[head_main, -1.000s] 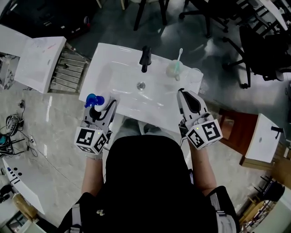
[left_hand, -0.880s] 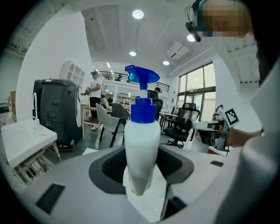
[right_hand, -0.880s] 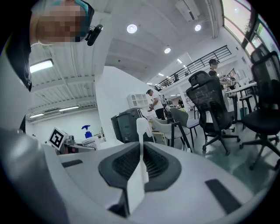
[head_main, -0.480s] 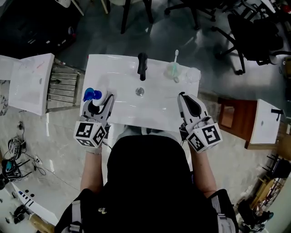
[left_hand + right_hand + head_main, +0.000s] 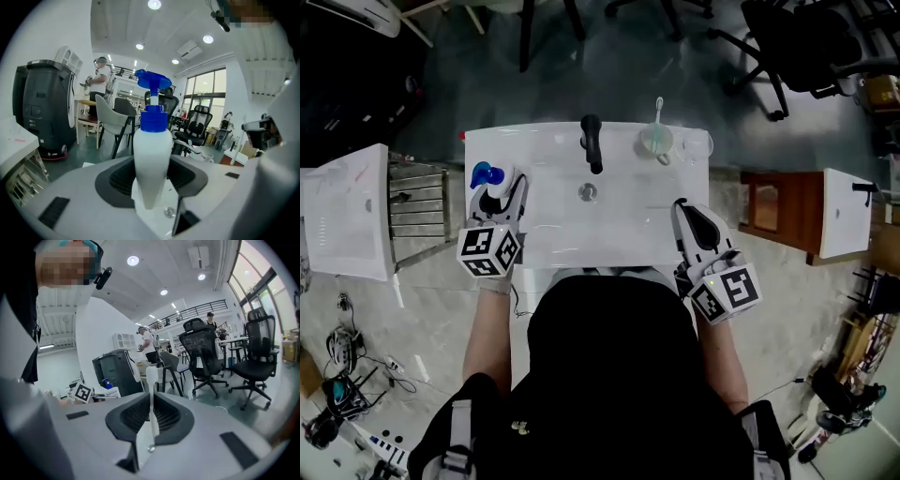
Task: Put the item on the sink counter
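The left claw [image 5: 500,194] pinches the white plastic spray bottle with a blue top [image 5: 151,154] between its pads, by the hard, smooth, light-looking body; that seems the best spot.

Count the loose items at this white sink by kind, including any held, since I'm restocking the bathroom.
White plastic spray bottle with blue trigger head: 1
Pale green translucent cup: 1
Pale toothbrush standing in that cup: 1
Clear tumbler: 1
Total: 4
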The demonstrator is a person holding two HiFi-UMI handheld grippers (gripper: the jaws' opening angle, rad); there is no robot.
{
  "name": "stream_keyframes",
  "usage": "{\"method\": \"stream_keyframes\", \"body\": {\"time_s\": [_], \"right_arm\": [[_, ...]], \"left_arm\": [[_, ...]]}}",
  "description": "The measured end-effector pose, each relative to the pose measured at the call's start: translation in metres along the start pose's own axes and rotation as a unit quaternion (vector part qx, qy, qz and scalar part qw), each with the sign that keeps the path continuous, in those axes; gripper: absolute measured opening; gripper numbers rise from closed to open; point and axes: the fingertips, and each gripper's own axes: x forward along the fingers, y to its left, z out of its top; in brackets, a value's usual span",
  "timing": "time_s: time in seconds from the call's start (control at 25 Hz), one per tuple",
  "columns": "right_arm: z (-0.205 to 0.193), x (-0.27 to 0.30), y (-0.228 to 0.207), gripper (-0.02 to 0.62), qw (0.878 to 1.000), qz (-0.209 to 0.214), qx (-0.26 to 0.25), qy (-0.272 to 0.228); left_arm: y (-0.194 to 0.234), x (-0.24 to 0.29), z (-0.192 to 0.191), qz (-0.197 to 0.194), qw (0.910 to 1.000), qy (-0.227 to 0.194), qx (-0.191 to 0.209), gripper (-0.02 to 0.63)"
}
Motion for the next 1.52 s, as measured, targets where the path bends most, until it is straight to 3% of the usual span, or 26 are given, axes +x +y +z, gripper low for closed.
{"method": "stream_keyframes", "body": {"time_s": [0.32, 0.72, 1.2, 1.52], "right_arm": [[-0.014, 0.000, 0.000, 0.043, 0.998, -0.064, 0.008, 0.020], [-0.020, -0.006, -0.005, 0.043, 0.992, -0.119, 0.015, 0.034], [-0.021, -0.008, -0.011, 0.043, 0.989, -0.143, 0.018, 0.040], [-0.021, -0.008, -0.011, 0.043, 0.989, -0.141, 0.018, 0.039]], "left_arm": [[0.049, 0.059, -0.023, 0.009, 0.9995, 0.025, 0.015, 0.215], [0.074, 0.103, -0.050, 0.008, 0.9968, 0.040, 0.069, 0.215], [0.075, 0.125, -0.074, -0.003, 0.9935, 0.039, 0.107, 0.215], [0.076, 0.126, -0.074, 0.002, 0.9936, 0.023, 0.111, 0.216]]}}
